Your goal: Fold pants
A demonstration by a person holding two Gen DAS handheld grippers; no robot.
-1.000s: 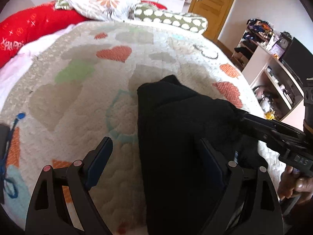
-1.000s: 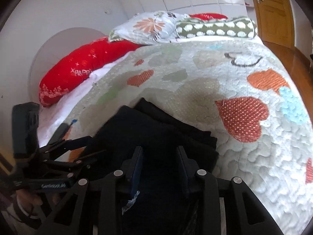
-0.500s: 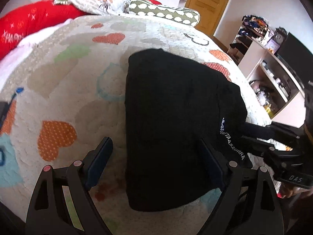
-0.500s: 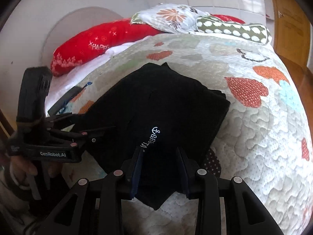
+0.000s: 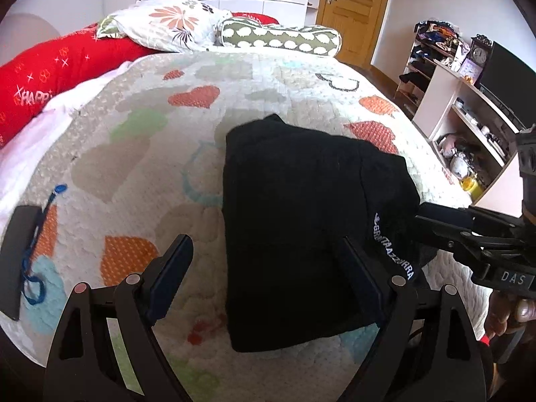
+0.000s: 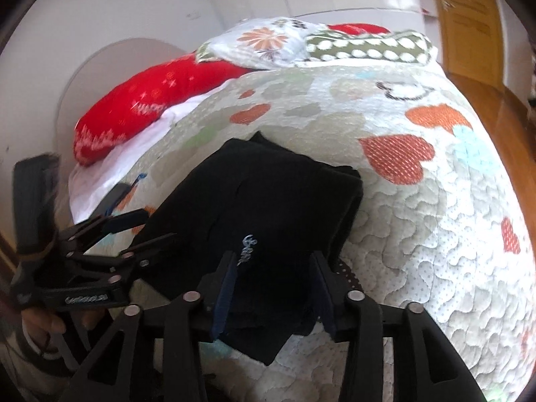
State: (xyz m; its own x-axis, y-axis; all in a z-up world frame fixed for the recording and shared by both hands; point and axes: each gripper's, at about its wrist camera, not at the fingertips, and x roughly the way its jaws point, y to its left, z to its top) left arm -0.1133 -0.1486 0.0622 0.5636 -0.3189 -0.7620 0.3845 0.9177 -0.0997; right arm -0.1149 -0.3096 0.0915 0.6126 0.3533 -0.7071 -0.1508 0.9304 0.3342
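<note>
Nearly Done: Folded Pants Rest on the Quilt

Now the black pants (image 5: 301, 221) lie folded in a compact rectangle on the heart-patterned quilt (image 5: 140, 154), centre of the left wrist frame. Their long axis runs from the lower edge up toward the pillows (image 5: 174, 23). The left gripper (image 5: 268, 264) stands wide, released, straddling the near edge. The right gripper (image 6: 274, 288) has just been opening, letting the cloth go, probably to leave the fold settled.

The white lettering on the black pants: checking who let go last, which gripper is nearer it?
Right. The right gripper straddles the lettering; the left gripper hangs over the pants' opposite side.
</note>
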